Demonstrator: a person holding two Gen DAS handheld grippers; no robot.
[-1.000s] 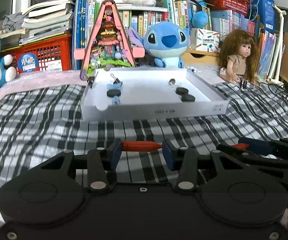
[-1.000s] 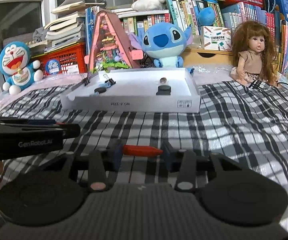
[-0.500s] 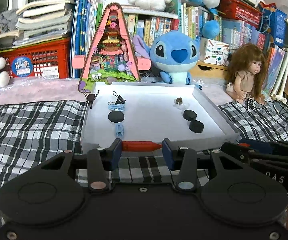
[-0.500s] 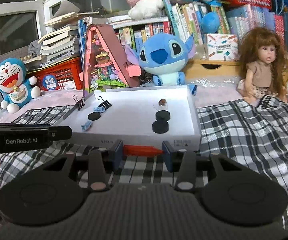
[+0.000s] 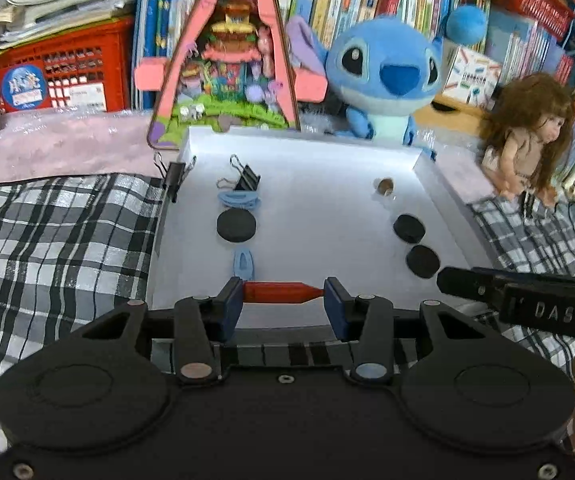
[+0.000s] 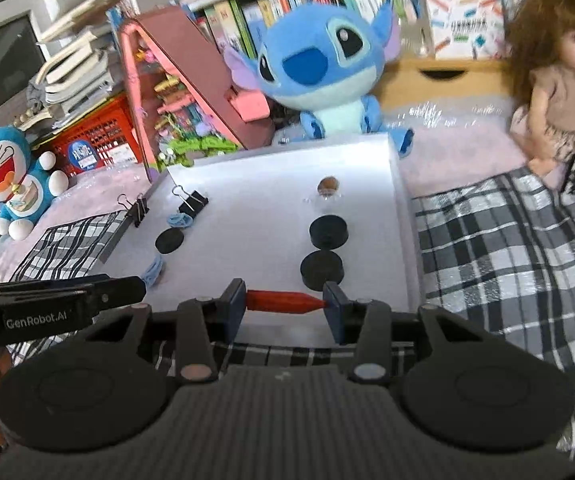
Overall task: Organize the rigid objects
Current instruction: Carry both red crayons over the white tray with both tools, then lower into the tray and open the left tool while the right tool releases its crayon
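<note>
The left tool (image 5: 283,294) is clamped on a red crayon (image 5: 281,292). The right tool (image 6: 284,302) is clamped on another red crayon (image 6: 283,301). Each crayon lies sideways between the two blue pads, flat end on one pad and pointy tip on the other.

Each crayon is short, red and round, with a little cone at one end. It looks light and stiff. It may be a bit waxy and slick, so it could slip or spin. The tip looks like it could snap if squeezed too hard. Holding it by its two ends is a bit shaky. A hold across the fat middle would be safer, I think.

Right in front of both tools is a white tray (image 5: 427,184) on a checked cloth (image 5: 67,240). In the tray, ahead of the left tool, are a small blue clip (image 5: 243,263), a black round disc (image 5: 236,225), and a black binder clip (image 5: 245,178) farther off. Ahead of the right tool are two black discs (image 6: 322,267), one behind the other. I think the crayons go into the tray next.
</note>
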